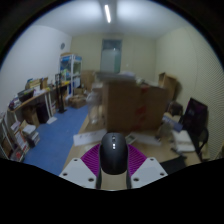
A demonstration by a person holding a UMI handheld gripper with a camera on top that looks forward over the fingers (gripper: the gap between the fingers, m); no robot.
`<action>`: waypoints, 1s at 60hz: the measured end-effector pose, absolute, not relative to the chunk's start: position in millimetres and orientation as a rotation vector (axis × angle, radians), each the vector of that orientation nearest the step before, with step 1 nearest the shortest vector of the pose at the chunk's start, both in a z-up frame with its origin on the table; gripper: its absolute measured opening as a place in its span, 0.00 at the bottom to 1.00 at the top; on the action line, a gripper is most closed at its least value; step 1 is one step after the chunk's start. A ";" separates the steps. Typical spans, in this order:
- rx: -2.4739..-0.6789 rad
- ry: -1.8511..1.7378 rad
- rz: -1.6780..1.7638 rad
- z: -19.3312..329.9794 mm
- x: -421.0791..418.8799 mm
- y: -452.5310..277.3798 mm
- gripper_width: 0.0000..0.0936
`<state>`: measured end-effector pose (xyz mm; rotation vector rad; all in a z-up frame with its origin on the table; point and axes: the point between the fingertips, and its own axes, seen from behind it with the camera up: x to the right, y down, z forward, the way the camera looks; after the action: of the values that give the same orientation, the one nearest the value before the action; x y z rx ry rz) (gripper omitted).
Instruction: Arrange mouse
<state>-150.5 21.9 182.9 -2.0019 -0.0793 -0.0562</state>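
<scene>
Mouse held aloft

Gripper (113, 172) fingers closed on the mouse (113, 153); cardboard boxes (135, 103) well beyond it; no legible writing.

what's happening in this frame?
A handheld gripper has a dark computer mouse between its two fingers, held up off any surface, with the purple pads against its sides. Beyond it is a cluttered room: stacked cardboard boxes in the middle, a blue floor mat, and a crowded desk along the wall. Where the mouse is headed isn't visible.

Blue floor (55, 135) with stacked cardboard boxes (135, 105)
</scene>
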 end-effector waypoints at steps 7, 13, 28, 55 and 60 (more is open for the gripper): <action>-1.889 -0.009 -0.115 251.2 -61.8 23.7 0.35; -1.883 0.038 -0.197 246.8 36.9 26.2 0.35; -2.164 0.022 -0.113 63.4 140.5 3.1 0.38; -2.332 0.089 -0.001 -2.2 134.3 -27.2 0.91; -2.338 0.131 0.009 14.9 122.3 -46.2 0.89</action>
<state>122.3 -46.2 14.9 -2.3376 0.1313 0.0089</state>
